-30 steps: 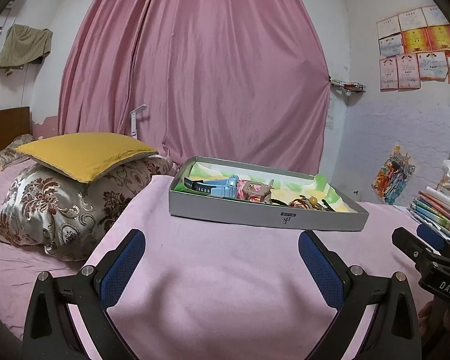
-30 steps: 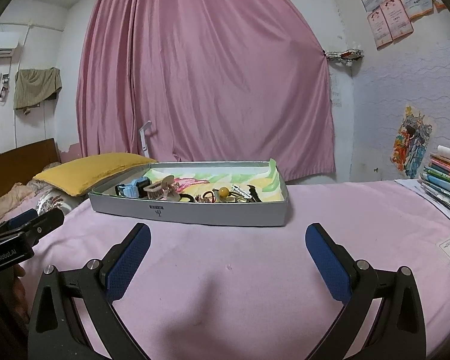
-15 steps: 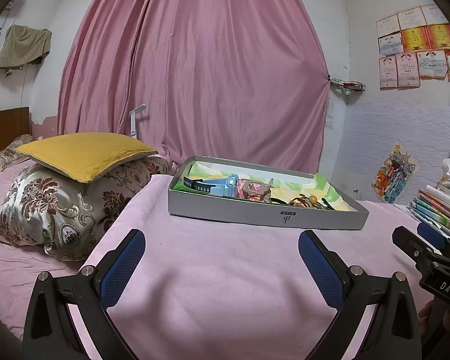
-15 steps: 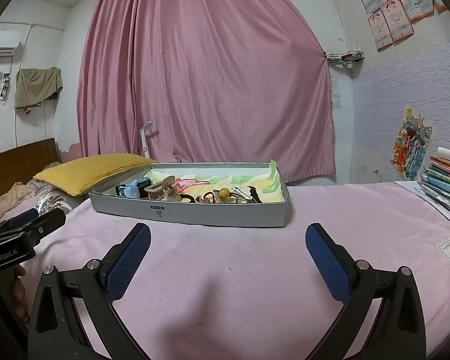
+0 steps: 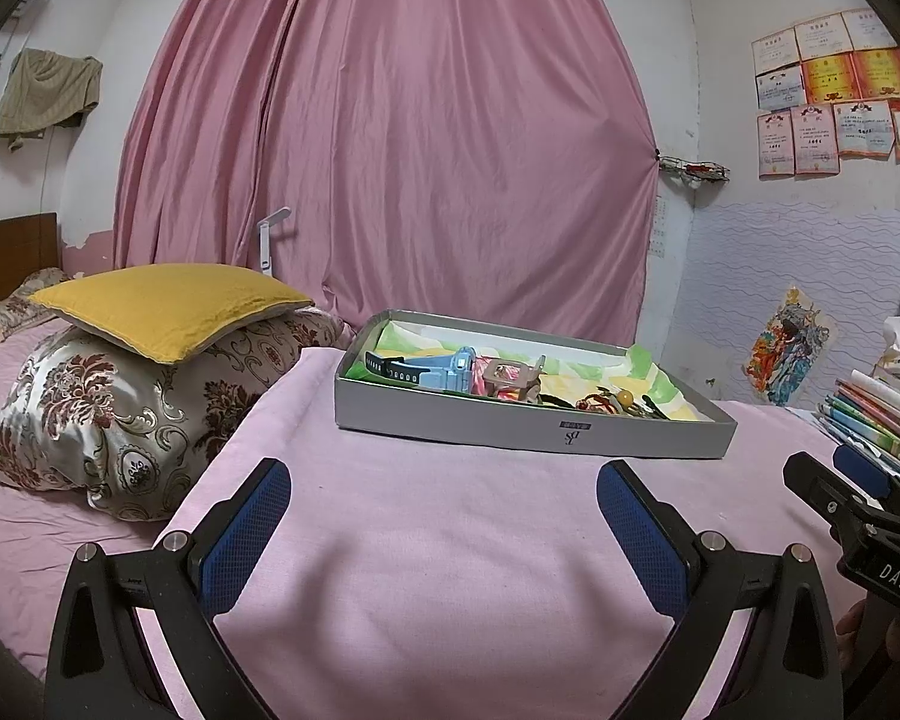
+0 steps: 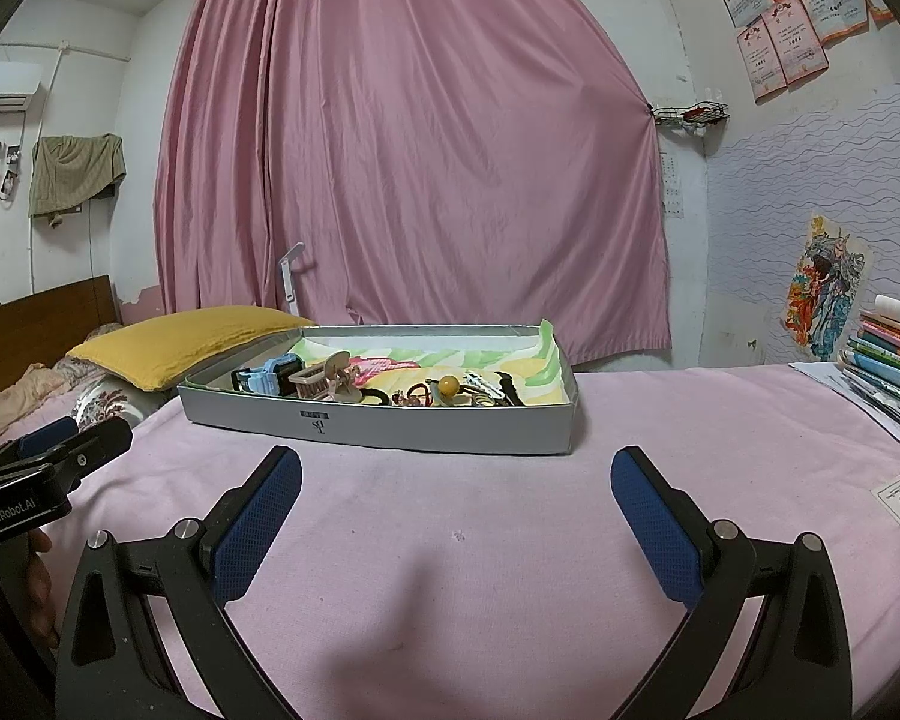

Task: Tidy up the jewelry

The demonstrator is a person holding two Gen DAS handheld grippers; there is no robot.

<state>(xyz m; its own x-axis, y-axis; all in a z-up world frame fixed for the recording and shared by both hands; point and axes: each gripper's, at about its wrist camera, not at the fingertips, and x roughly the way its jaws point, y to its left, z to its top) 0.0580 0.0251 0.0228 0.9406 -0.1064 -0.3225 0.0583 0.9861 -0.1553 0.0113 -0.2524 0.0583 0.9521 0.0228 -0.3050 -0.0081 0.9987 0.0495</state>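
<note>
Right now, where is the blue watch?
The blue watch lies inside the grey box at its left end in both views, next to a small beige basket-like piece.

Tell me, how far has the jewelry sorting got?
Nothing looks done yet. The blue watch, amber bead piece and other trinkets lie jumbled together in the shallow grey cardboard box on the pink bedsheet. Nothing is in hand: the left gripper and right gripper are both open and empty, short of the box. All the picking and arranging remains.
</note>
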